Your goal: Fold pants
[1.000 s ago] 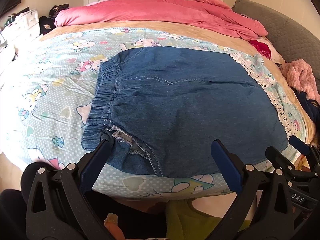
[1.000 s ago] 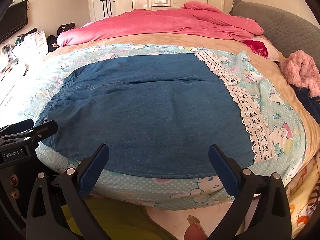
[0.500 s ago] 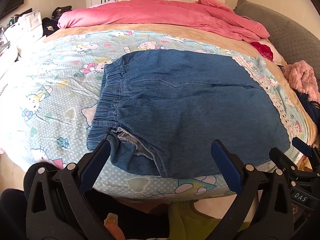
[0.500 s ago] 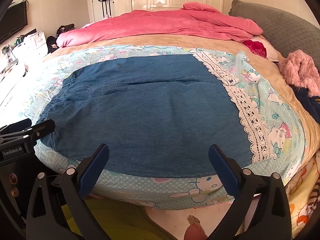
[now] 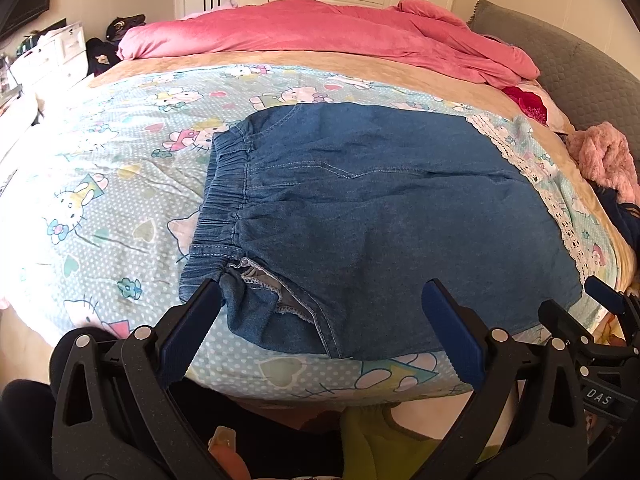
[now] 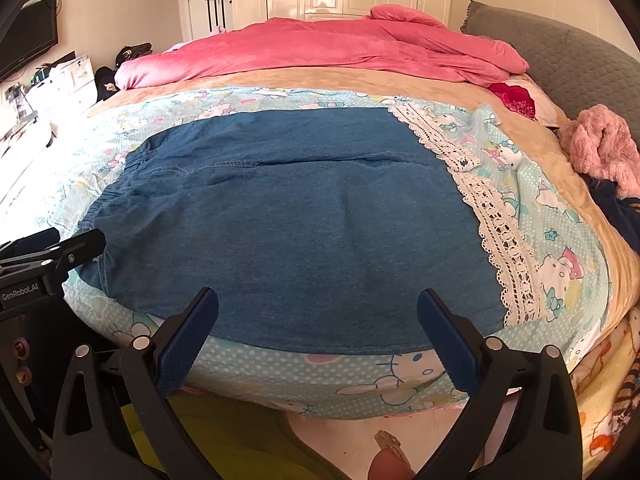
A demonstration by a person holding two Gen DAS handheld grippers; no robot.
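Blue denim pants [image 5: 380,208] lie flat on the Hello Kitty sheet [image 5: 100,184], elastic waistband [image 5: 224,200] at the left, a pocket lining showing near the front left corner. They also show in the right wrist view [image 6: 300,220]. My left gripper [image 5: 320,308] is open and empty, hovering just above the near edge by the waistband corner. My right gripper [image 6: 318,312] is open and empty over the near edge further right. Each gripper's tip shows at the edge of the other's view.
A pink duvet [image 5: 320,36] is bunched at the far side of the bed. A grey headboard [image 6: 560,60] and a fuzzy pink garment [image 6: 600,148] are at the right. A lace-edged sheet border [image 6: 496,224] runs beside the pants. Drawers stand at the left.
Both grippers have drawn back slightly from the bed, so the pants sit a little further off in both views. Both stay open and the pants have not moved.
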